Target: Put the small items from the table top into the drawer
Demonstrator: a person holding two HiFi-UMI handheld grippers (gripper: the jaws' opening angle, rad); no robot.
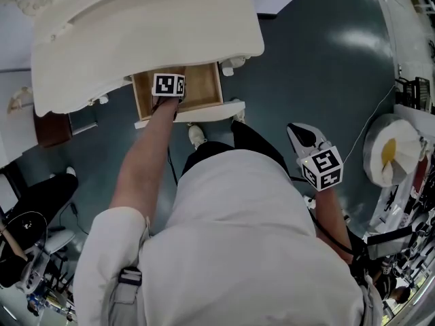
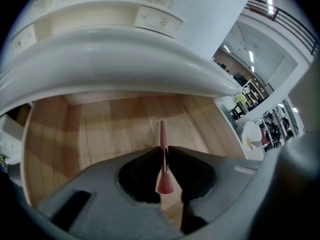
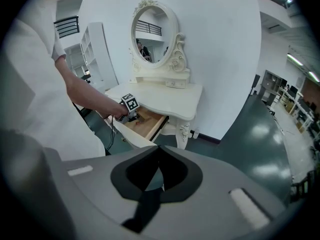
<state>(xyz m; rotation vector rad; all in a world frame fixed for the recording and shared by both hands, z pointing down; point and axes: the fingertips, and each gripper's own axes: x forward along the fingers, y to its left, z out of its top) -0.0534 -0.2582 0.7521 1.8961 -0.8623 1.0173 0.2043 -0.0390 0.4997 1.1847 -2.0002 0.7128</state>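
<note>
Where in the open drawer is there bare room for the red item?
Drawer floor is bare wood wall to wall, nothing visible in it. Tight only at the back, under the overhanging table top. Left hand-held gripper grips the red item.

It's a cream vanity table (image 3: 170, 96) standing on a dark green floor (image 1: 319, 66). An oval mirror (image 3: 154, 31) on a little drawer unit (image 3: 167, 80) sits at the back of the top. The drawer (image 1: 204, 87) under the top is pulled out, and you can see its light wood bottom.
</note>
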